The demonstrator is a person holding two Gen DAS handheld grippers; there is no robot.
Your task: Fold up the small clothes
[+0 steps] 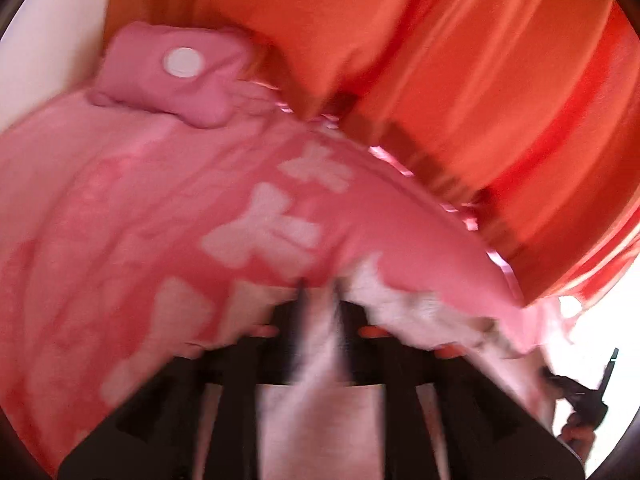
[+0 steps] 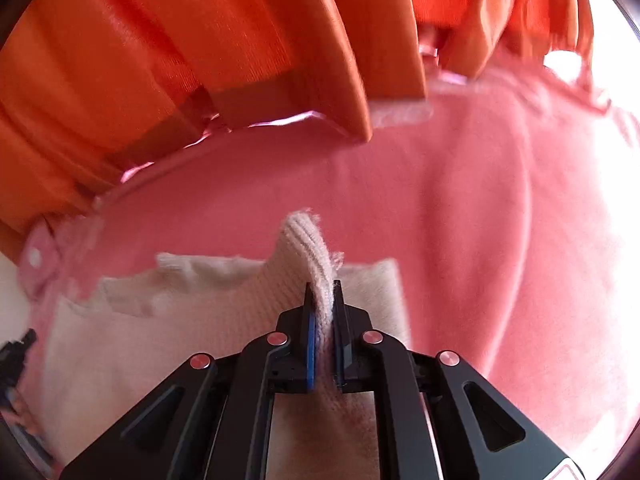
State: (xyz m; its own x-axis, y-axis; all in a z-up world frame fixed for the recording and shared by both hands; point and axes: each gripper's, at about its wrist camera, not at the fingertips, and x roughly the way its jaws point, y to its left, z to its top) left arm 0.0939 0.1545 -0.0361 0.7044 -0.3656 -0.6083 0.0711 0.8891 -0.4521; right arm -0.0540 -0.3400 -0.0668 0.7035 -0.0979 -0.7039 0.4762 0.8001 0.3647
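Note:
A small pink garment [image 1: 168, 200] with pale bow prints and a cream ribbed hem [image 2: 308, 248] is held up between both grippers. My left gripper [image 1: 320, 292] is shut on its cream edge [image 1: 400, 304]; the view is blurred by motion. My right gripper [image 2: 322, 292] is shut on a fold of the cream ribbed hem, with the pink cloth [image 2: 440, 208] spread beyond it. A pink flap with a white snap button [image 1: 182, 62] sticks up at the garment's far left.
An orange pleated curtain [image 1: 440, 60] hangs close behind the garment; it also fills the top of the right wrist view [image 2: 200, 40]. The other gripper shows small at the lower right [image 1: 588, 400] and at the left edge [image 2: 16, 356].

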